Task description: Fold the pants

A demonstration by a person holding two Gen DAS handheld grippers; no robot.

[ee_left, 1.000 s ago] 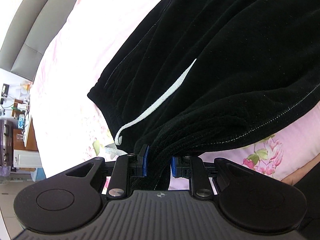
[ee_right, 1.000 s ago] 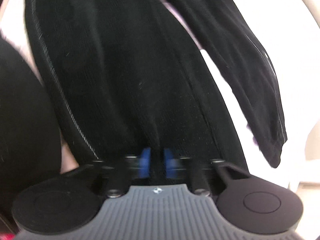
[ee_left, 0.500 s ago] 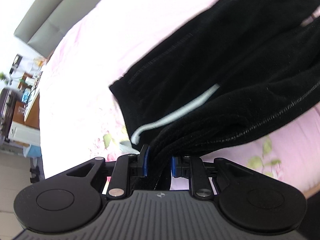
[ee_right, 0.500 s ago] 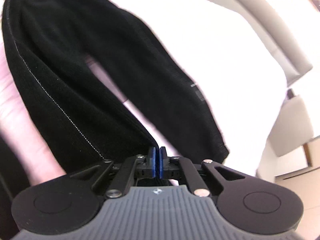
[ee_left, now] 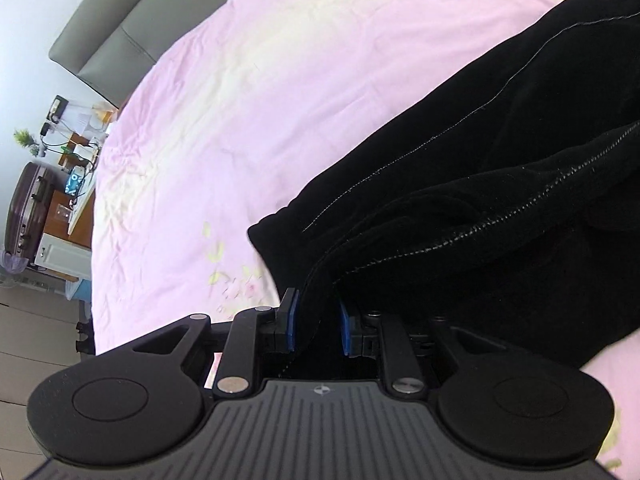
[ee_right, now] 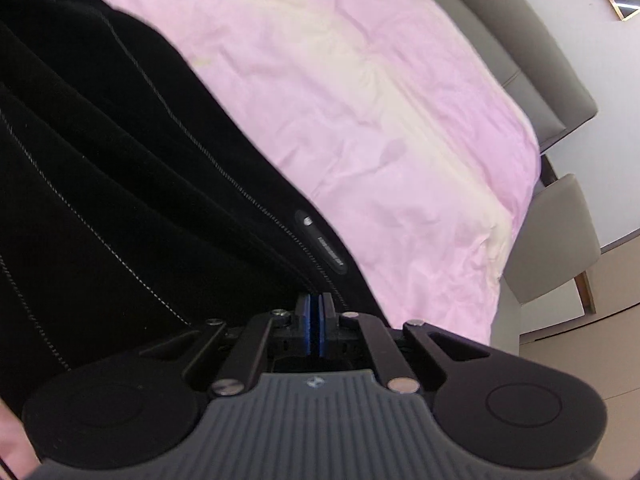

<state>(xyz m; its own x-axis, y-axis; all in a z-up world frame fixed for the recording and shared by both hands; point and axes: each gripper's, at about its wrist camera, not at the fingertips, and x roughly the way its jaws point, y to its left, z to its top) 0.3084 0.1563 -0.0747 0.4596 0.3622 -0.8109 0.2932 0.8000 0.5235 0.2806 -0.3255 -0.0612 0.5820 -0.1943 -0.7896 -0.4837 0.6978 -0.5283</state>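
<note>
Black pants (ee_left: 480, 200) with light seam stitching lie doubled on a pink bedsheet (ee_left: 240, 100). My left gripper (ee_left: 316, 320) is shut on a thick bunch of the pants' fabric at the lower edge, blue pads on either side. In the right wrist view the pants (ee_right: 120, 180) fill the left side, with a small black label (ee_right: 326, 248) near the edge. My right gripper (ee_right: 316, 312) is shut, blue pads together, pinching the edge of the fabric just below that label.
The pink bedsheet (ee_right: 380, 100) stretches beyond the pants. A grey headboard (ee_left: 116, 28) lies far off, also in the right wrist view (ee_right: 532, 60). A dark suitcase (ee_left: 28, 208) and a cluttered bedside table (ee_left: 76, 140) stand at the left. A grey chair (ee_right: 556, 236) stands beside the bed.
Both grippers carried the pants across and down toward the bed. The white drawstring seen earlier is hidden now. More pink sheet shows in both views.
</note>
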